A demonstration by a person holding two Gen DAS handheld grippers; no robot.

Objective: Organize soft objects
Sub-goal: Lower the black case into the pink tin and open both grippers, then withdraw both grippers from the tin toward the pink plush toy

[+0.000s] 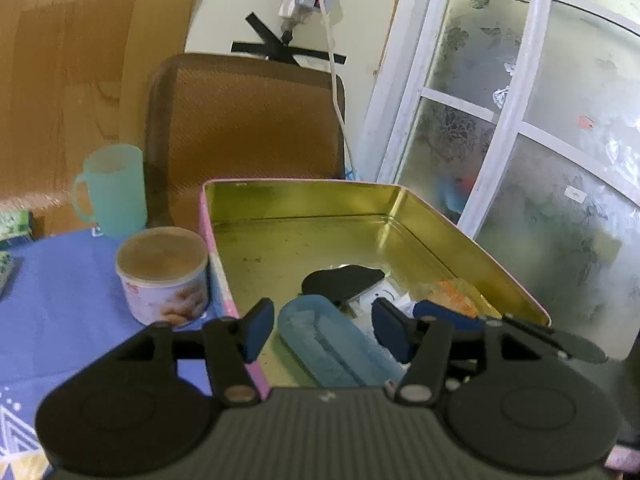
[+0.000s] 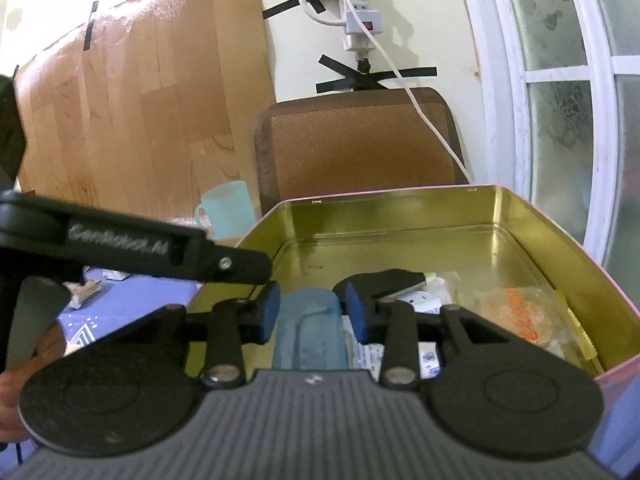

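Over tin (image 2: 500,212), right gripper (image 2: 312,312) around blue pouch (image 2: 308,332)

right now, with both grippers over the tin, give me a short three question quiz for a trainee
1. True or false: the right gripper is shut on the blue soft case.
2. Which container stands nearest the tin's left wall: A) teal mug B) round snack can?
3. Fill in: the orange-printed packet lies ___ the tin.

Key: 1 true; 2 B; 3 inside.
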